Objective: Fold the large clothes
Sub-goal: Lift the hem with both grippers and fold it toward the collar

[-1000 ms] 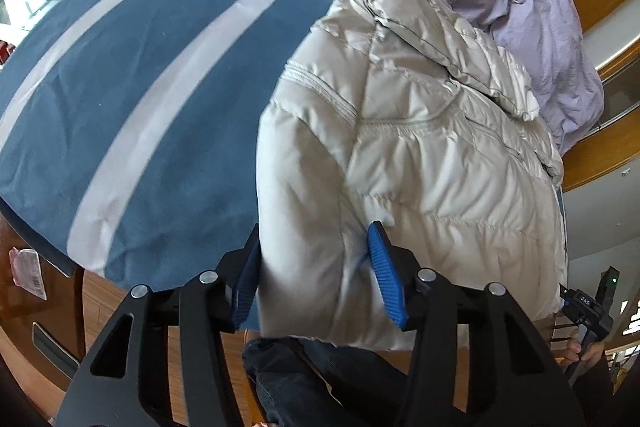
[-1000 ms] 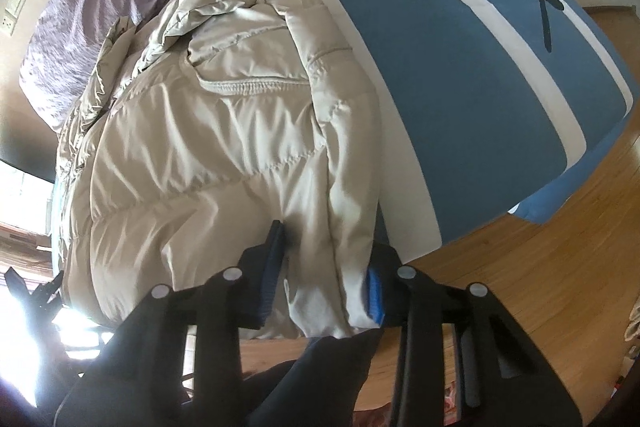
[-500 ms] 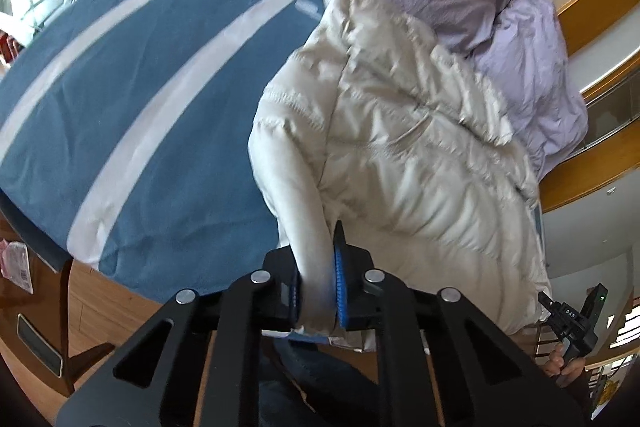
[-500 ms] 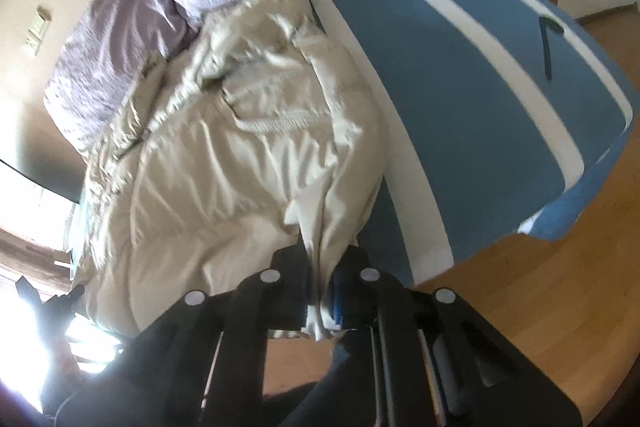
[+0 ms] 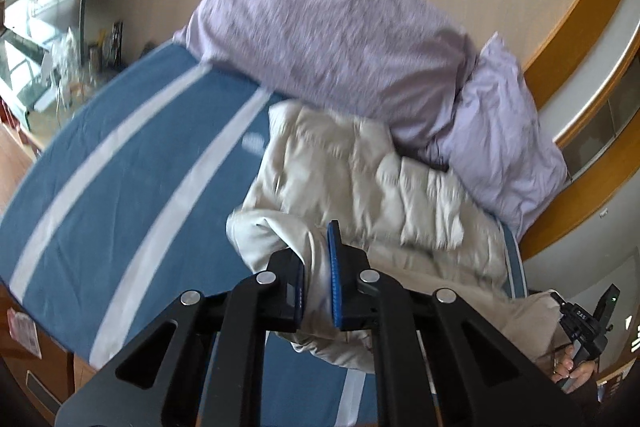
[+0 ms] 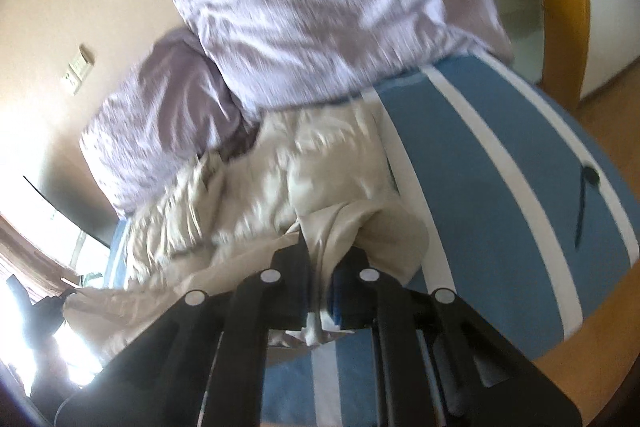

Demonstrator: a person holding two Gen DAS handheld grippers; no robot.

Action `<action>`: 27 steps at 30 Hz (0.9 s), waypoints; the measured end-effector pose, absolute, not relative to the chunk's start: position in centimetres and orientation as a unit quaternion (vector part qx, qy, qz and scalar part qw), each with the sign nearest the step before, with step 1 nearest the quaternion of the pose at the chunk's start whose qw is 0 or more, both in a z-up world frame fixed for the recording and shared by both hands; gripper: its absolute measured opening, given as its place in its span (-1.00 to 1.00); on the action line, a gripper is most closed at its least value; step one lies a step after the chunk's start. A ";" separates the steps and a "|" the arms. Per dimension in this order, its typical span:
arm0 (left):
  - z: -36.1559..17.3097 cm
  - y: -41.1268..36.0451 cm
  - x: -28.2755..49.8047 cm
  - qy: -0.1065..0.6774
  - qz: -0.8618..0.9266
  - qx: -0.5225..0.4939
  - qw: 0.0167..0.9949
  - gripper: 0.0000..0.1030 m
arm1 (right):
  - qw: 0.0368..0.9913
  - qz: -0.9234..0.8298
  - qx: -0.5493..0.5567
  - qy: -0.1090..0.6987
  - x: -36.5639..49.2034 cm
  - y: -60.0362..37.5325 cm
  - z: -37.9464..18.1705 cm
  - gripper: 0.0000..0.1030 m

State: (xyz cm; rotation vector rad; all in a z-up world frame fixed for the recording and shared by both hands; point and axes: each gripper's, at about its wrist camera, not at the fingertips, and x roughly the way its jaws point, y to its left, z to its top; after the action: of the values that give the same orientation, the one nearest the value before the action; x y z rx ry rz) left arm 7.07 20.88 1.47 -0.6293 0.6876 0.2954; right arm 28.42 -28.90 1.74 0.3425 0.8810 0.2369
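Note:
A cream quilted puffer jacket [image 5: 360,179] lies on a blue bed cover with white stripes [image 5: 120,187]. My left gripper [image 5: 316,267] is shut on the jacket's bottom hem and holds it lifted, bunched toward the pillows. In the right wrist view the same jacket [image 6: 248,195] is bunched, and my right gripper [image 6: 320,267] is shut on its hem at the other corner. The right gripper also shows at the lower right of the left wrist view [image 5: 584,327], held in a hand.
Two lilac pillows [image 5: 340,27] lean against the beige wall at the head of the bed, touching the jacket's top. Wooden trim [image 5: 580,27] runs along the wall. Wooden floor [image 6: 600,347] lies beside the bed cover [image 6: 500,187].
Both grippers closed on the jacket's hem, then lifted it and carried it toward the pillows. The jacket's lower part now bunches over its upper part.

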 end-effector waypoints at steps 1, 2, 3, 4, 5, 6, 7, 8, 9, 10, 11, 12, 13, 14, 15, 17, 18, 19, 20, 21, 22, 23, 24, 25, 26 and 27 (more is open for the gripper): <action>1.9 21.1 7.7 0.325 0.145 -0.302 0.884 -0.83 | 0.886 0.116 0.164 0.417 29.4 -28.7 2.2 -0.83; 2.5 21.4 8.7 0.319 0.148 -0.301 0.886 -0.83 | 0.888 0.118 0.163 0.413 30.3 -28.5 2.6 -0.83; 2.9 21.7 9.3 0.315 0.151 -0.300 0.888 -0.83 | 0.890 0.120 0.160 0.408 31.5 -28.3 3.1 -0.83; 3.4 21.9 10.2 0.310 0.154 -0.297 0.890 -0.83 | 0.892 0.122 0.159 0.406 32.2 -28.1 3.4 -0.83; 3.7 22.1 10.6 0.308 0.156 -0.294 0.891 -0.83 | 0.893 0.124 0.156 0.403 33.0 -27.8 3.7 -0.83; 4.1 22.3 11.4 0.305 0.159 -0.291 0.893 -0.83 | 0.895 0.127 0.153 0.400 34.2 -27.5 4.0 -0.83; 4.3 22.4 12.1 0.303 0.161 -0.288 0.894 -0.83 | 0.896 0.129 0.151 0.398 35.0 -27.3 4.2 -0.83; 4.6 22.6 13.1 0.301 0.164 -0.285 0.895 -0.83 | 0.896 0.131 0.149 0.397 35.8 -27.1 4.3 -0.83; 4.9 22.8 14.1 0.299 0.168 -0.283 0.896 -0.83 | 0.896 0.133 0.149 0.396 37.1 -26.9 4.3 -0.83; 4.9 23.0 14.6 0.299 0.170 -0.282 0.896 -0.83 | 0.896 0.134 0.149 0.396 37.8 -26.8 4.3 -0.83; 5.1 23.2 15.6 0.298 0.174 -0.280 0.896 -0.84 | 0.896 0.135 0.149 0.397 38.9 -26.6 4.2 -0.83; 5.1 23.4 16.5 0.298 0.179 -0.278 0.895 -0.84 | 0.895 0.135 0.148 0.398 39.8 -26.4 4.2 -0.83; 5.1 23.6 17.4 0.299 0.184 -0.277 0.894 -0.84 | 0.895 0.136 0.147 0.399 40.6 -26.3 4.0 -0.83; 5.1 23.8 18.3 0.300 0.188 -0.277 0.893 -0.84 | 0.894 0.136 0.145 0.401 41.5 -26.1 3.8 -0.83; 5.0 24.0 19.0 0.302 0.192 -0.277 0.892 -0.84 | 0.893 0.136 0.143 0.404 42.4 -25.9 3.7 -0.83; 4.8 24.5 20.6 0.306 0.201 -0.276 0.889 -0.84 | 0.892 0.136 0.140 0.408 44.0 -25.6 3.3 -0.83; 4.6 24.6 21.4 0.309 0.205 -0.275 0.887 -0.84 | 0.891 0.134 0.139 0.412 45.0 -25.5 2.9 -0.83; 4.5 24.8 22.3 0.312 0.209 -0.274 0.885 -0.84 | 0.890 0.133 0.139 0.414 45.6 -25.4 2.7 -0.82; 4.3 24.9 22.8 0.314 0.212 -0.273 0.884 -0.84 | 0.888 0.130 0.139 0.418 46.5 -25.2 2.3 -0.82; 4.2 25.1 23.5 0.317 0.216 -0.271 0.883 -0.84 | 0.887 0.127 0.139 0.422 47.3 -25.1 1.9 -0.82; 3.9 25.3 24.4 0.321 0.220 -0.270 0.881 -0.84 | 0.886 0.124 0.138 0.425 47.9 -25.0 1.6 -0.82; 3.7 25.4 24.9 0.323 0.222 -0.269 0.880 -0.84 | 0.885 0.120 0.137 0.429 48.7 -24.9 1.1 -0.82; 3.5 25.6 25.6 0.327 0.226 -0.267 0.878 -0.84 | 0.883 0.117 0.136 0.434 49.5 -24.7 0.6 -0.82; 3.2 25.7 26.3 0.332 0.230 -0.265 0.875 -0.84 | 0.882 0.114 0.134 0.437 50.1 -24.6 0.2 -0.82; 2.9 25.9 26.9 0.336 0.233 -0.264 0.874 -0.84 | 0.880 0.111 0.133 0.442 50.9 -24.4 -0.4 -0.82; 2.7 26.0 27.4 0.340 0.235 -0.263 0.872 -0.84 | 0.878 0.109 0.132 0.447 51.6 -24.3 -0.9 -0.82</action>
State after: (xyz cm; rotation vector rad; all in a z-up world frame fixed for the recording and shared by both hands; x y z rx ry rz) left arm 27.44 25.97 2.70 -0.5492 0.7108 0.4922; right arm 51.65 -24.26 -0.90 0.2756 0.9326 0.2270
